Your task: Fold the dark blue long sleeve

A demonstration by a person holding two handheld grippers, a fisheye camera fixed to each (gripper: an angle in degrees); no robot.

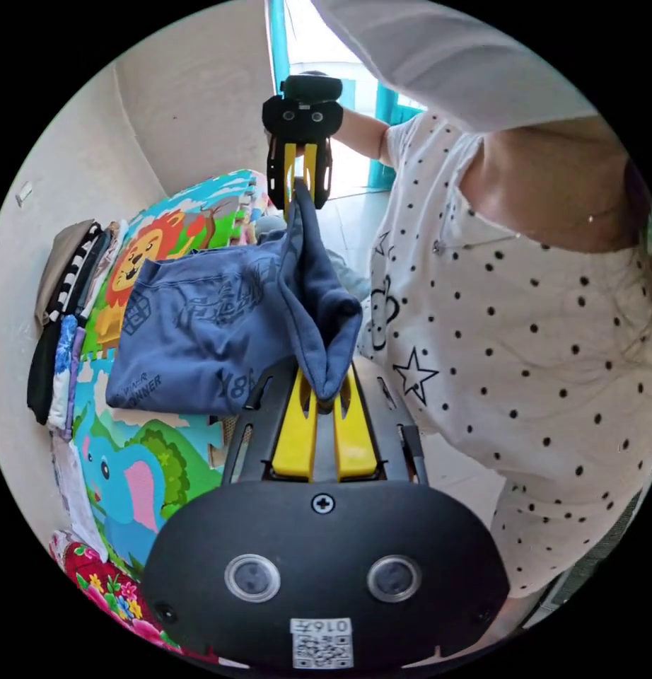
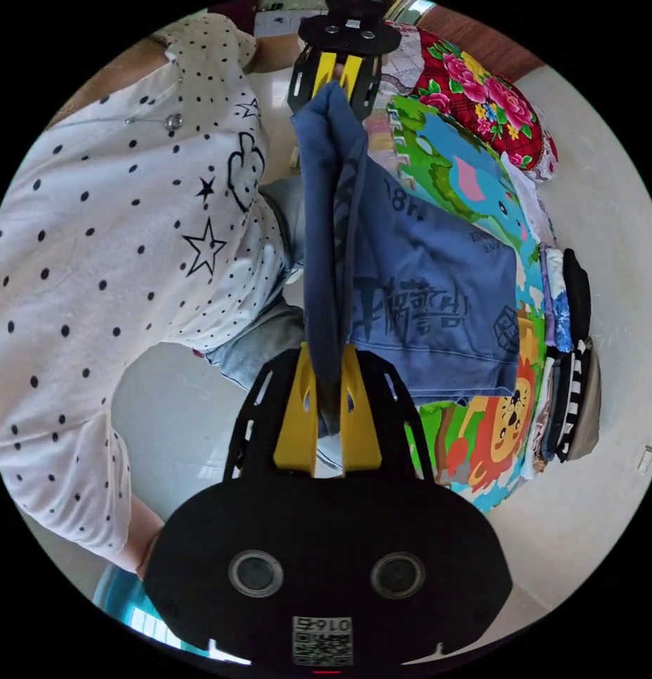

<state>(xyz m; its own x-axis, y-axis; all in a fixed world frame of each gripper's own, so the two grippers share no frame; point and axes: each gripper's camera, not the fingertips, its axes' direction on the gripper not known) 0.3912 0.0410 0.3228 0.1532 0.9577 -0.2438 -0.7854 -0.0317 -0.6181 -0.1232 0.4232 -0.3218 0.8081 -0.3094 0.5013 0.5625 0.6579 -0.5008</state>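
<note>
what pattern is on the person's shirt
White with black dots and star outlines, clearest in the right gripper view.

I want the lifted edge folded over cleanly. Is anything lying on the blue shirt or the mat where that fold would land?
Nothing visible: the shirt lies bare on the mat. The folded clothes sit beside it along the wall, apart from it.

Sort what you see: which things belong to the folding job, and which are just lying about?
Job: dark blue long sleeve, left gripper, right gripper.

Lying about: stack of folded clothes, floral cloth, animal play mat underneath.
</note>
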